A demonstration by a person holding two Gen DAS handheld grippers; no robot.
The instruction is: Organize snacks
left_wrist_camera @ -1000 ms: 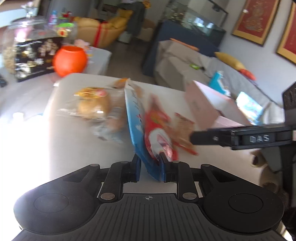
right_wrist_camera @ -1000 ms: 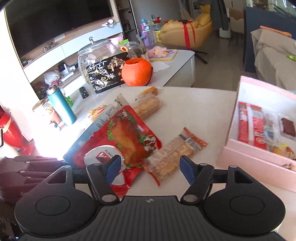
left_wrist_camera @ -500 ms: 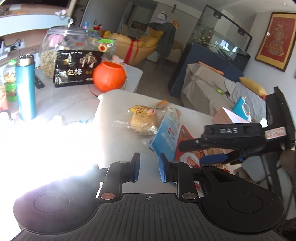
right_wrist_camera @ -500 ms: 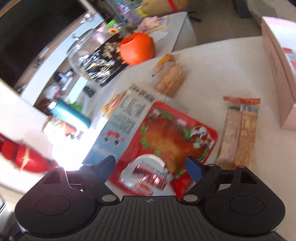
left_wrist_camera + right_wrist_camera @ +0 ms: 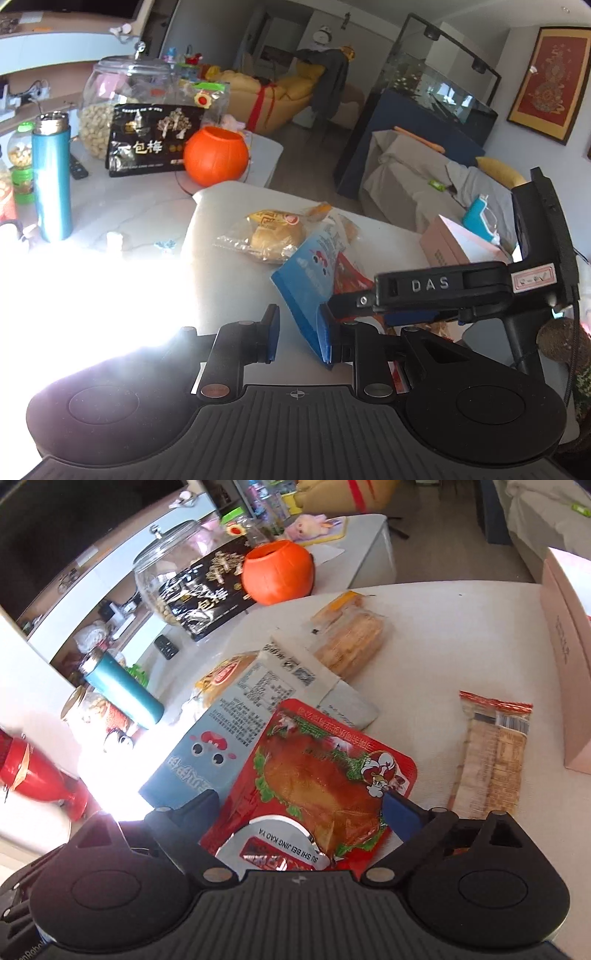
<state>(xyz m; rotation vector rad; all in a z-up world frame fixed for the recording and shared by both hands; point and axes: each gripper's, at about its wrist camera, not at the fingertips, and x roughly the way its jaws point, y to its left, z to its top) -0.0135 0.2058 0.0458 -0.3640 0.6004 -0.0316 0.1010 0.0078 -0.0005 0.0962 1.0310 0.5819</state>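
A light blue snack packet (image 5: 236, 716) lies on the white table (image 5: 443, 635), partly under a red roast-chicken packet (image 5: 317, 782). My right gripper (image 5: 301, 808) is open, its jaws on either side of the red packet's near end. My left gripper (image 5: 298, 334) is open; the blue packet's corner (image 5: 310, 291) rests against its right finger. A bread bun packet (image 5: 271, 234), a cracker packet (image 5: 351, 638) and a biscuit bar (image 5: 491, 753) lie around. The pink box (image 5: 565, 642) stands at the right.
A side table at the left holds an orange pumpkin pot (image 5: 215, 155), a black snack bag (image 5: 151, 140), a glass jar (image 5: 110, 96) and a teal flask (image 5: 51, 181). A red bottle (image 5: 33, 771) stands at far left. Strong glare covers the near left.
My left gripper opened and let go of the blue packet, which now lies flatter. My right gripper moved down and forward over the red packet.
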